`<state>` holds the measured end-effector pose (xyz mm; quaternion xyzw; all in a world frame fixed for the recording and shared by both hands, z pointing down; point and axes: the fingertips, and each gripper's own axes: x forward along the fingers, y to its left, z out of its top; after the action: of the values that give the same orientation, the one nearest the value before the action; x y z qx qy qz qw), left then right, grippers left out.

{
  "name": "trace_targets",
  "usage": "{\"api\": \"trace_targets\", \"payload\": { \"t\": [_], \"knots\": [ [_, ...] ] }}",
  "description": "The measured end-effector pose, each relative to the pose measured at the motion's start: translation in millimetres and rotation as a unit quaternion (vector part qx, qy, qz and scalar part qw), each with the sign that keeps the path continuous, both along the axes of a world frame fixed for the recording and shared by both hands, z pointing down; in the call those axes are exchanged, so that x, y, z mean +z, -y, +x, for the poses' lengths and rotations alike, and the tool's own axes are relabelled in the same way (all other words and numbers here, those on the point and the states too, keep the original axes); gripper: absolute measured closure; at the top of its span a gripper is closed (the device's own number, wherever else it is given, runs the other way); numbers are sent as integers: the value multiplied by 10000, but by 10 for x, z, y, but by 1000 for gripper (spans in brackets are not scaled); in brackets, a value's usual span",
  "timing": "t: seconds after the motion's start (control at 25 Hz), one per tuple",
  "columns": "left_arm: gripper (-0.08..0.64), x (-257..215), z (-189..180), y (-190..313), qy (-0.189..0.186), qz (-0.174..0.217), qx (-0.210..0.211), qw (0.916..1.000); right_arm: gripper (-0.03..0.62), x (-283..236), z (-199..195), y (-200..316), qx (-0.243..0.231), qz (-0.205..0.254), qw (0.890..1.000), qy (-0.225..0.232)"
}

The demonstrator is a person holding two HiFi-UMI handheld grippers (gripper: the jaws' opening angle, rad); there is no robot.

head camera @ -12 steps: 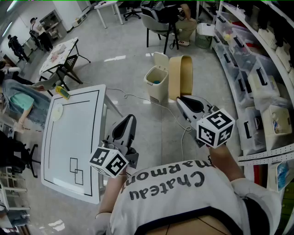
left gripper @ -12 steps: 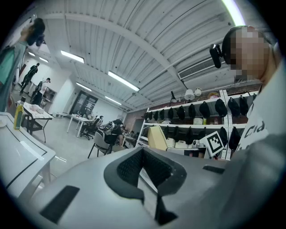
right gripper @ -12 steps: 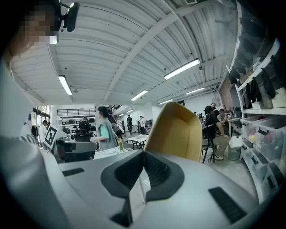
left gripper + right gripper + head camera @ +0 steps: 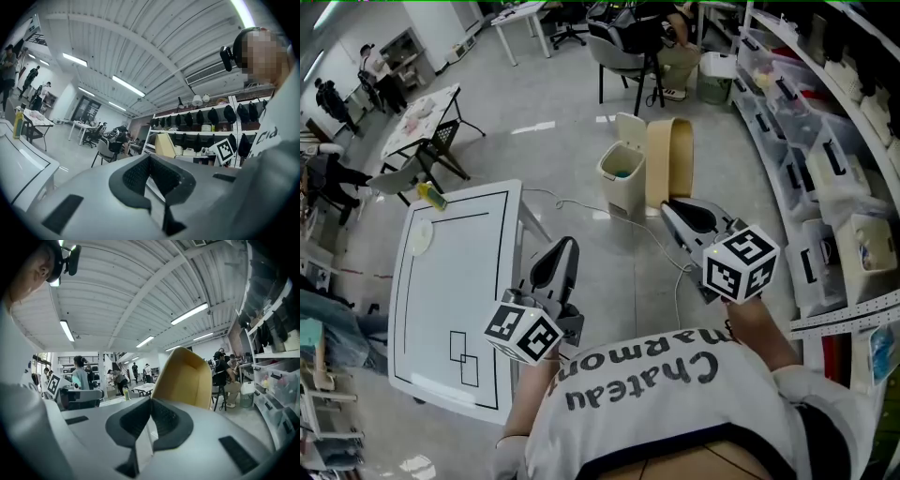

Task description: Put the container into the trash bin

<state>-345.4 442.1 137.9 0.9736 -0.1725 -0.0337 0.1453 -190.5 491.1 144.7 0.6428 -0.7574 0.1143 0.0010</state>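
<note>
A white trash bin (image 4: pixel 620 174) stands on the floor ahead with its lid up and something blue inside. A tall tan open-sided box (image 4: pixel 667 161) stands against its right side. A yellow-green bottle (image 4: pixel 431 195) lies at the far corner of the white table (image 4: pixel 487 281). My left gripper (image 4: pixel 566 246) is held at chest height beside the table, jaws together and nothing between them. My right gripper (image 4: pixel 671 205) points at the tan box (image 4: pixel 185 376), also shut and empty. In the left gripper view the jaws (image 4: pixel 150 157) meet in front of the tan box (image 4: pixel 165 144).
A white round lid or plate (image 4: pixel 421 237) lies on the table. A cable (image 4: pixel 609 214) runs over the floor between table and bin. Shelves with storage boxes (image 4: pixel 825 169) line the right. Chairs and seated people (image 4: pixel 637 37) are beyond the bin.
The head view has shifted a little, so the table and bin sit slightly further right. Both grippers keep the same pose, shut and empty.
</note>
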Motion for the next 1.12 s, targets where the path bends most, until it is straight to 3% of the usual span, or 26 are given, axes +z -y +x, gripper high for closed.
{"api": "trace_targets", "payload": {
  "t": [0.68,1.12],
  "knots": [
    [537,190,-421,231,-54,-135,377,9992,558,137,-398,116,511,6,9985,175],
    [537,289,-72,577,20,-199,344,9992,558,286,-83,505,393,-90,9989,245]
  ]
}}
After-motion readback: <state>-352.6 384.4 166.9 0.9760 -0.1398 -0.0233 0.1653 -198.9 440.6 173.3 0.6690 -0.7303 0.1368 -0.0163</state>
